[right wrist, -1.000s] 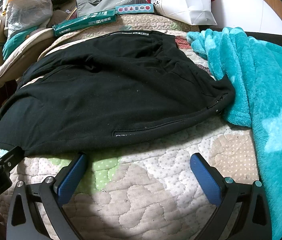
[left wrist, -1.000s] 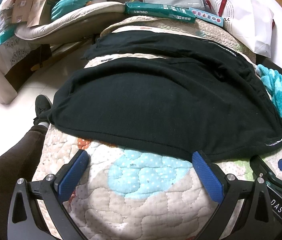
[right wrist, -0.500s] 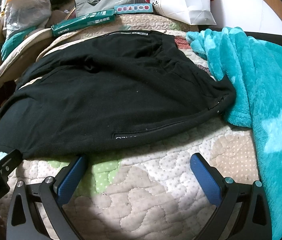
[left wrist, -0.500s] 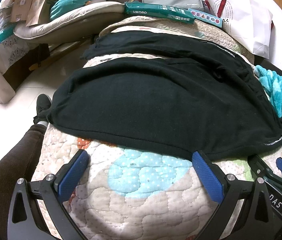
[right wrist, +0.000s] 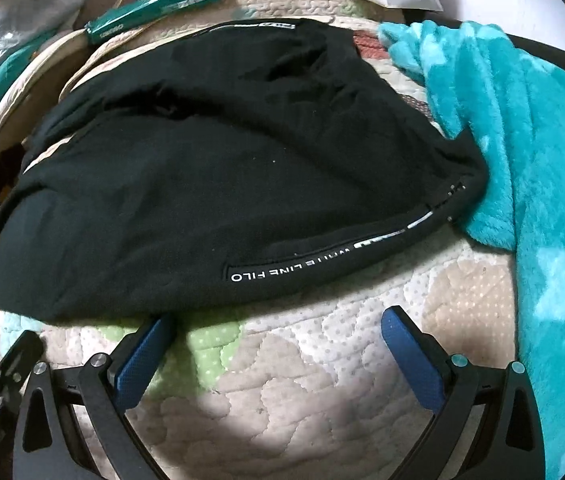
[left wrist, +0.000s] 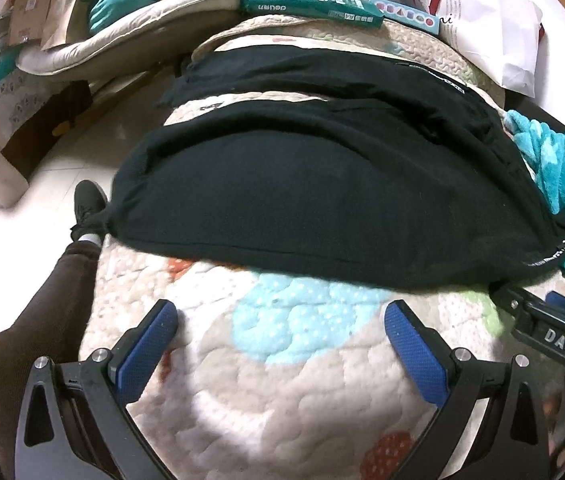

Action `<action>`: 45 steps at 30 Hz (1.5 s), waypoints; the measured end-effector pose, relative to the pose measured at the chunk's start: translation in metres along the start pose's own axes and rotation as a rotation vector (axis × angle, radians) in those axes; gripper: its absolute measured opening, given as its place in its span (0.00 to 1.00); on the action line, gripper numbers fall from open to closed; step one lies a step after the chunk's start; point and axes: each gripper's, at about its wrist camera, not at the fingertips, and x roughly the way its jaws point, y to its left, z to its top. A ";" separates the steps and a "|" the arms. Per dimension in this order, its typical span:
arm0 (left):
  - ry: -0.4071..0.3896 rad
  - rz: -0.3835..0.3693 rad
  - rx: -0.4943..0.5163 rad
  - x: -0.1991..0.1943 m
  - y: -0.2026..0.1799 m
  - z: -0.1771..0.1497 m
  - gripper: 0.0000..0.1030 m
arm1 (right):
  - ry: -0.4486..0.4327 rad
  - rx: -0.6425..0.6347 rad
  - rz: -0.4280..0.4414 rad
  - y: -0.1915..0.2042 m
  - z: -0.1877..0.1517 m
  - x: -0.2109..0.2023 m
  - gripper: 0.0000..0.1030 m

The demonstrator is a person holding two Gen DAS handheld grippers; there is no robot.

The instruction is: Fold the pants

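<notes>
Black fleece pants [left wrist: 322, 184] spread flat on pastel quilted bed cover [left wrist: 282, 380], legs apart. Left tool [left wrist: 280, 330] and right tool [right wrist: 276, 334] both agape, empty, near hem. Likely pre-fold approach; next, pinch near edge.

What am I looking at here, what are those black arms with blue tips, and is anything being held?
There is no robot. A person holds a two-finger gripper in each hand, and a fisheye camera on each one looks forward along its fingers. One picture comes from the left gripper, the other from the right gripper. The blue tips are the finger pads.

Black pants lie spread on a patterned quilt, with a teal blanket along their right side. Boxes and bags are piled behind. The person's leg shows at the left.

Both grippers are open and hold nothing. The right gripper's left pad sits at the pants' near edge.
</notes>
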 end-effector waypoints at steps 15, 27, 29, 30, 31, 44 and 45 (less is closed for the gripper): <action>-0.623 0.100 -0.072 -0.203 0.044 0.057 1.00 | -0.234 -0.058 0.125 -0.001 -0.011 -0.079 0.96; -0.853 0.192 0.104 -0.310 0.017 0.129 1.00 | -0.810 -0.137 0.037 -0.016 0.047 -0.235 1.00; -0.839 0.169 0.102 -0.300 0.013 0.147 1.00 | -0.825 -0.128 0.021 -0.024 0.064 -0.244 1.00; -0.829 0.151 0.095 -0.294 0.013 0.154 1.00 | -0.820 -0.119 0.012 -0.029 0.075 -0.245 1.00; -0.812 0.125 0.085 -0.284 0.014 0.162 1.00 | -0.812 -0.110 0.007 -0.033 0.083 -0.245 1.00; -0.359 -0.164 -0.156 -0.053 0.081 0.251 1.00 | -0.439 -0.183 0.020 -0.058 0.202 -0.100 0.98; -0.331 -0.184 -0.165 -0.034 0.088 0.256 1.00 | -0.401 -0.201 0.037 -0.056 0.209 -0.084 0.96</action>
